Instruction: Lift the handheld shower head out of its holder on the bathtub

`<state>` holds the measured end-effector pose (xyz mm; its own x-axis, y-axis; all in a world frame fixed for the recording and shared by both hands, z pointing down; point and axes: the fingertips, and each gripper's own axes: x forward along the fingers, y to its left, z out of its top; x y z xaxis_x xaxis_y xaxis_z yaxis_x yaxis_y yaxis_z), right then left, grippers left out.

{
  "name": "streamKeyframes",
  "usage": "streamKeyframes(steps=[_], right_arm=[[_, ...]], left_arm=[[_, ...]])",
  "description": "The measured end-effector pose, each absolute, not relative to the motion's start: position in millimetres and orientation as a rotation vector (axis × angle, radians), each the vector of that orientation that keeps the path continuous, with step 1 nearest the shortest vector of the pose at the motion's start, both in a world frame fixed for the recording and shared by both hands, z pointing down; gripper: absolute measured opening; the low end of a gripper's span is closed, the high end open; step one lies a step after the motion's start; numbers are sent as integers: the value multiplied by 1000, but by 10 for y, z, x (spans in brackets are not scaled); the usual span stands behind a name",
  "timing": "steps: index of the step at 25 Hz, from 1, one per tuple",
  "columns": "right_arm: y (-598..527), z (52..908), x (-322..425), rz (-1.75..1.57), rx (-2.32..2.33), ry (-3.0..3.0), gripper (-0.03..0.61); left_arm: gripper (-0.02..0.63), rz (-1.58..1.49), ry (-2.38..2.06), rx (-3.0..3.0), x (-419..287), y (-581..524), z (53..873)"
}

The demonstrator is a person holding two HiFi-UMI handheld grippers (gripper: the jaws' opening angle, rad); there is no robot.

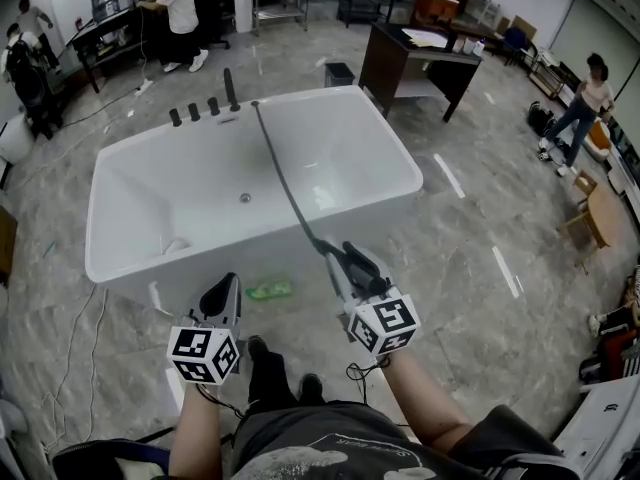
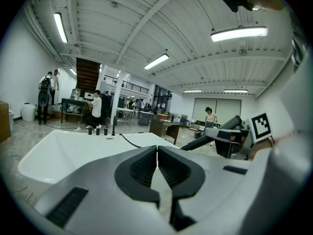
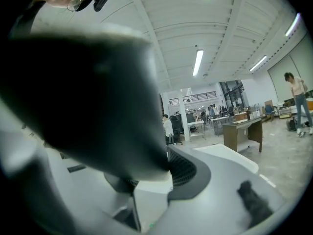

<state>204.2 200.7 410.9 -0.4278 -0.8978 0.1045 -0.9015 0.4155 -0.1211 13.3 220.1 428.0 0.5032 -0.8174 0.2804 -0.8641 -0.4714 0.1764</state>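
Note:
A white bathtub fills the middle of the head view, with black taps and a taller black fitting on its far rim. A dark hose runs from that rim across the tub to the dark shower head, which hangs over the tub's near side. My right gripper is shut on it. In the right gripper view the shower head blocks most of the picture in front of the right gripper. My left gripper is shut and empty, left of the right one. The left gripper has its tips touching; the shower head shows at right.
A dark desk and a black bin stand behind the tub. One person works at a bench at the back left, another walks at the right. A green thing lies on the floor by the tub's near wall. A wooden chair stands at the right.

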Motion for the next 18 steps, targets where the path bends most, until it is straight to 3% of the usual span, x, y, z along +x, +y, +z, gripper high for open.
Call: streamKeyframes(steps=[18], right_arm=[[1949, 4085, 1960, 251, 1667, -2625, 133]], left_arm=[[15, 215, -1441, 2453, 15, 2200, 4221]])
